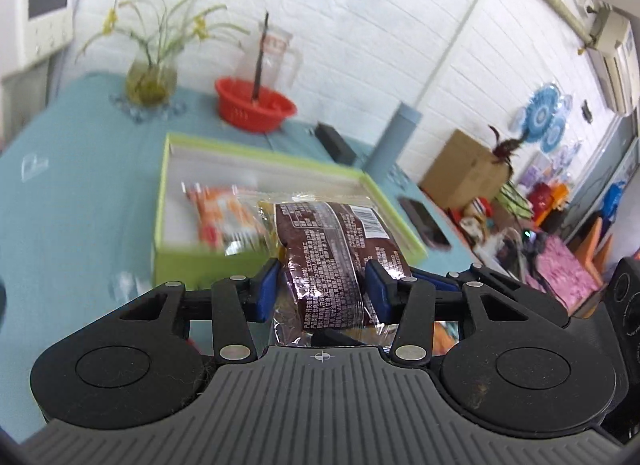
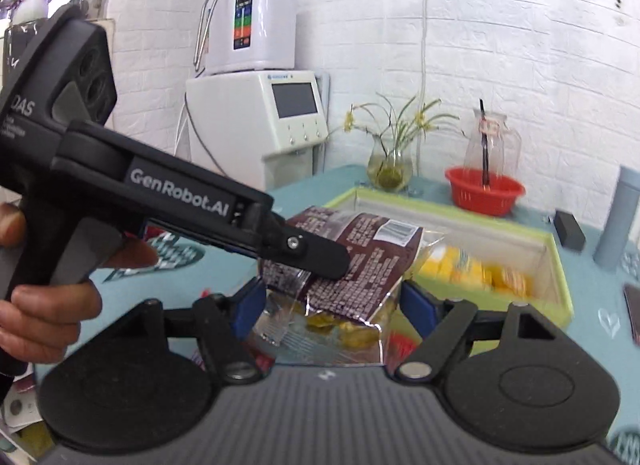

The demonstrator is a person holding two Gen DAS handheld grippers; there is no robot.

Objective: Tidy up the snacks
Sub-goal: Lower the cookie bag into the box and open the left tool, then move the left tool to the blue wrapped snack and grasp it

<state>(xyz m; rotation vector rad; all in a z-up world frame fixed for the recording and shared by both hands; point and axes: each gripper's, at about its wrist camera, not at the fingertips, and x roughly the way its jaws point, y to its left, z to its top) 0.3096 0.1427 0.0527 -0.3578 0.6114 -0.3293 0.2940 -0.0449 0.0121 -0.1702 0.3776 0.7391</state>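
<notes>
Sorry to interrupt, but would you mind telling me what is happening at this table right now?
A person is sorting snacks with two handheld grippers. The left gripper is shut on a dark brown printed snack packet, held in front of an open lime-green cardboard box that already holds orange and yellow packets. The right gripper is open, just behind the same packet.

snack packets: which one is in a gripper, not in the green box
The brown packet, shut in the left gripper. The orange packet lies inside the green box.

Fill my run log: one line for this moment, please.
left gripper: shut on brown snack packet | right gripper: open | green box: holds snacks
</notes>
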